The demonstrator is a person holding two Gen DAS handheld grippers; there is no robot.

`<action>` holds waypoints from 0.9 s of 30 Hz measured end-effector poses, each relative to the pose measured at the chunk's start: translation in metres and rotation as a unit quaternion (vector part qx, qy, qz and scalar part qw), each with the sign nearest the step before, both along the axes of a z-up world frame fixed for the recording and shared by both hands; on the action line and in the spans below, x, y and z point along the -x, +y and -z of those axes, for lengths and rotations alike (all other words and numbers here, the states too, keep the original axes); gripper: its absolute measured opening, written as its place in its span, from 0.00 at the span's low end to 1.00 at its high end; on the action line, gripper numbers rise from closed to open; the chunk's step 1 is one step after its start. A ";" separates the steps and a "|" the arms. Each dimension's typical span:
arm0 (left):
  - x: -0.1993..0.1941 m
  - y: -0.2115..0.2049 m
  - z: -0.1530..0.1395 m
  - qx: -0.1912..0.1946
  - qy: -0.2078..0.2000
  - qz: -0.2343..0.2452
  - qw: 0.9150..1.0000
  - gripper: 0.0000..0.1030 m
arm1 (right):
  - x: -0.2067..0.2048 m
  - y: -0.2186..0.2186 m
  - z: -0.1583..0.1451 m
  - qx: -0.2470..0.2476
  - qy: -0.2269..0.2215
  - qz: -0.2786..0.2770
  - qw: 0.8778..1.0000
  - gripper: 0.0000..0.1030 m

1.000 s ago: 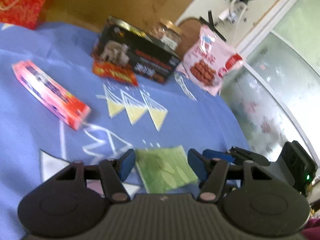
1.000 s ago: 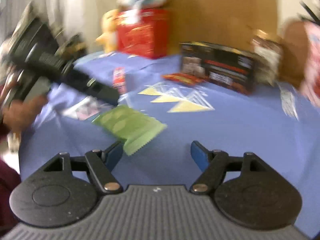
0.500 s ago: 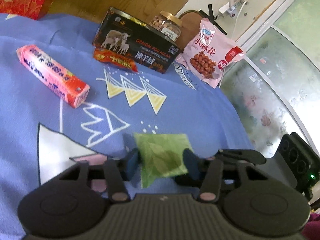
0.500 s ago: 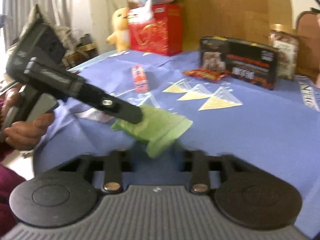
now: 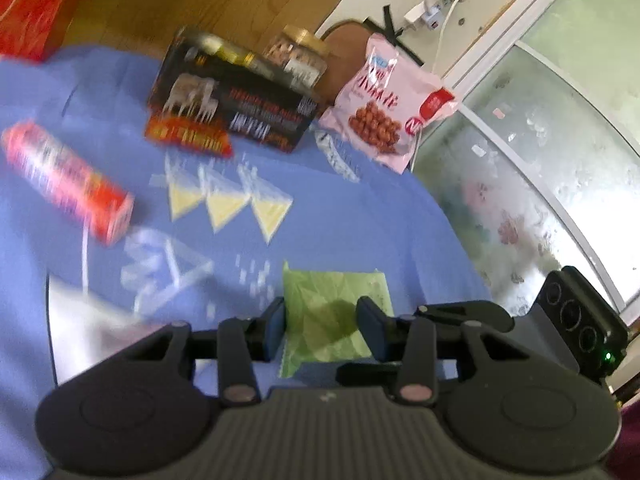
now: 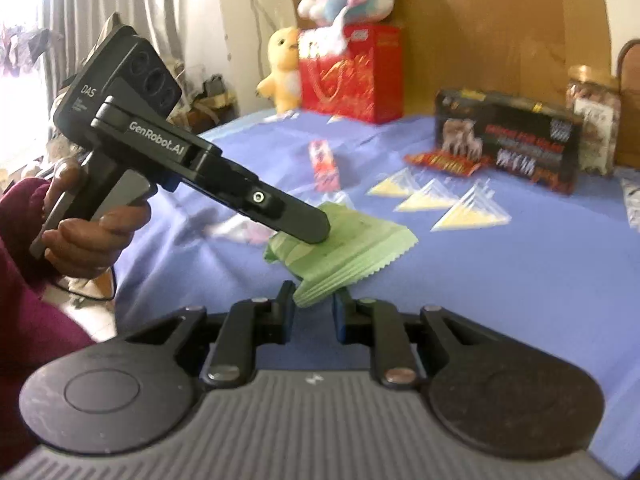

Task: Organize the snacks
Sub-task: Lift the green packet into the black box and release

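Observation:
A green snack packet (image 5: 320,300) hangs just above the blue tablecloth (image 5: 360,220), near its front edge. My left gripper (image 5: 323,320) is shut on it, with its pads against the packet's two side edges. In the right wrist view the same packet (image 6: 360,240) tilts up. The left gripper (image 6: 316,228) clamps its near left part there, held by a person's hand (image 6: 88,232). My right gripper (image 6: 314,304) is shut on the packet's lower serrated corner. The right gripper's body (image 5: 460,312) shows beside the packet in the left wrist view.
A long pink-red box (image 5: 68,184) lies at the left. At the back stand a black box (image 5: 236,108), a flat red packet (image 5: 188,136), a nut jar (image 5: 296,56) and a pink bag (image 5: 392,108). A red gift box (image 6: 352,76) and plush toys (image 6: 282,68) stand far left.
Both grippers were open around the green packet lying on the cloth. Both have closed on it, and the packet has come up off the cloth.

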State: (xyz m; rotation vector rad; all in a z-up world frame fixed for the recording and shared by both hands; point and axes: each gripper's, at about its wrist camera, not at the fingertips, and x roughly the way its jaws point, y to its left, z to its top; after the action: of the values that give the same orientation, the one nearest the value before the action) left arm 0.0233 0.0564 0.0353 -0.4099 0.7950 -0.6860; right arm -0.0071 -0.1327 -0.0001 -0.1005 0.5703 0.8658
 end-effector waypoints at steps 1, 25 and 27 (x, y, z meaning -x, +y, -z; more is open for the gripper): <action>-0.008 -0.002 -0.006 -0.003 -0.007 0.001 1.000 0.37 | -0.006 -0.001 -0.004 -0.003 -0.009 0.005 1.000 0.21; -0.229 -0.013 -0.044 -0.076 -0.065 -0.141 0.985 0.44 | -0.243 0.007 -0.028 -0.052 -0.024 0.183 0.981 0.37; -0.223 -0.011 -0.041 -0.072 -0.069 -0.143 0.985 0.44 | -0.234 0.001 -0.030 -0.060 -0.026 0.188 0.980 0.37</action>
State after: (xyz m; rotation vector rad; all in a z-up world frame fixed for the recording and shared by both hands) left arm 0.2465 0.0453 0.0760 -0.3328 0.6347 -0.3813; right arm 0.2271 -0.1317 0.0295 0.0934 0.4676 0.5263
